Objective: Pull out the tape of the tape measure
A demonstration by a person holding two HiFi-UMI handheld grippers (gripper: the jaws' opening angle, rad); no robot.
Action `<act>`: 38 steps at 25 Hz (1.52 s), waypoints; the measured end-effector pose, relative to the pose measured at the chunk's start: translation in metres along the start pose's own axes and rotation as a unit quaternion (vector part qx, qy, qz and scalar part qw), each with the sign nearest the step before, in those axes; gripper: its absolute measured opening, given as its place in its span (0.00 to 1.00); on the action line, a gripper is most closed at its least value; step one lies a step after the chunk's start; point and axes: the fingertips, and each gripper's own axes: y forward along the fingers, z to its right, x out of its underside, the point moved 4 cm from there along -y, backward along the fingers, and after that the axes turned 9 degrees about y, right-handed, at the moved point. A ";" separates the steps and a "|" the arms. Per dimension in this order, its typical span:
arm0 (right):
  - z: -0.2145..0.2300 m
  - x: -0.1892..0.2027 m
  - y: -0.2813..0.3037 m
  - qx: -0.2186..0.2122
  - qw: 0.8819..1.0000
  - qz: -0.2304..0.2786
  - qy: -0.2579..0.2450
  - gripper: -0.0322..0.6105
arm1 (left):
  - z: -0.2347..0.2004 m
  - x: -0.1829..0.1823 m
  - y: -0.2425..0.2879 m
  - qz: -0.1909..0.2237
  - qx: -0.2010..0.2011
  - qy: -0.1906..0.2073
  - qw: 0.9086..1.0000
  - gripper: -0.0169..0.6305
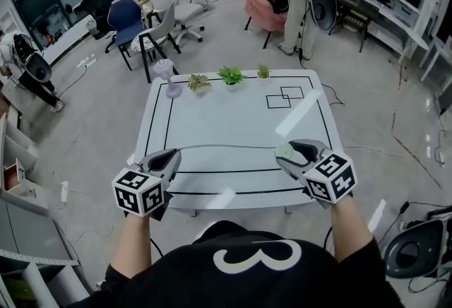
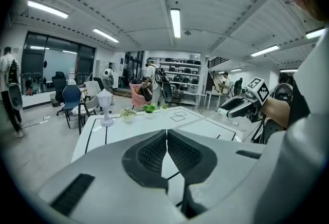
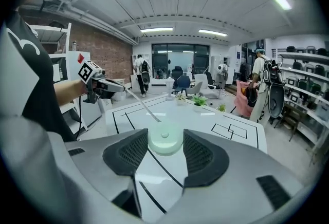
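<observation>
Pale green and round, the tape measure (image 3: 164,138) sits between the dark ribbed pads (image 3: 131,153) of the right gripper (image 1: 293,151), which is clamped on its two sides. Both hang in the air over the near edge of the white table (image 1: 233,116). A thin tape (image 1: 226,146) runs from the case across to the left gripper (image 1: 171,156), whose jaws are pressed together. The strip is too fine to pick out in the left gripper view, but in the right gripper view it leads straight to those tips, so I take it that the end is pinched there.

To my eye the case is small, light plastic with a smooth curved rim. That kind of shape will twist or squirt out of flat pads if squeezed off-centre, so the hold across its widest part, as it is now, looks like the sound one.

The tape itself seems narrow and bendy rather than stiff, and it would probably kink if dragged sideways. Its very end is the place to take it. If it is sprung, it will tug back towards the case, so I would pull in line with the slot and keep both grips firm.
</observation>
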 end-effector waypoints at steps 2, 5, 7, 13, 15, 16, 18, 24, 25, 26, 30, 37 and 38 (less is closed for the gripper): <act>0.002 0.006 0.011 0.001 1.000 -0.012 0.006 0.39 | -0.002 0.007 0.006 -0.009 0.004 -0.005 1.000 0.04; 0.004 0.019 0.029 0.004 0.999 -0.032 0.014 0.39 | -0.007 0.019 0.014 -0.028 0.005 -0.005 1.000 0.04; 0.007 0.027 0.041 0.007 0.999 -0.045 0.021 0.39 | -0.011 0.030 0.019 -0.042 0.005 -0.006 0.999 0.04; 0.021 0.049 0.073 0.009 0.996 -0.071 0.048 0.39 | -0.016 0.061 0.037 -0.081 0.016 -0.016 0.996 0.04; 0.026 0.058 0.081 0.008 0.995 -0.081 0.062 0.39 | -0.016 0.072 0.044 -0.094 0.020 -0.020 0.995 0.04; 0.030 0.063 0.085 0.009 0.994 -0.086 0.067 0.39 | -0.016 0.078 0.048 -0.101 0.022 -0.023 0.994 0.04; 0.035 0.072 0.093 0.011 0.992 -0.094 0.077 0.39 | -0.018 0.089 0.056 -0.117 0.024 -0.026 0.993 0.04; 0.048 0.095 0.110 0.023 0.989 -0.112 0.091 0.39 | -0.017 0.115 0.081 -0.149 0.027 -0.009 0.988 0.04; 0.050 0.097 0.112 0.026 0.989 -0.116 0.088 0.39 | -0.018 0.118 0.085 -0.154 0.027 -0.006 0.988 0.04; 0.050 0.099 0.114 0.028 0.989 -0.120 0.084 0.39 | -0.018 0.121 0.089 -0.159 0.026 -0.003 0.987 0.04; 0.053 0.104 0.121 0.030 0.988 -0.138 0.057 0.39 | -0.019 0.131 0.100 -0.181 0.019 0.030 0.983 0.04; 0.054 0.104 0.122 0.022 0.987 -0.151 0.043 0.39 | -0.017 0.137 0.107 -0.212 0.006 0.079 0.974 0.04; 0.054 0.104 0.122 0.021 0.987 -0.153 0.042 0.39 | -0.017 0.138 0.107 -0.214 0.006 0.081 0.974 0.04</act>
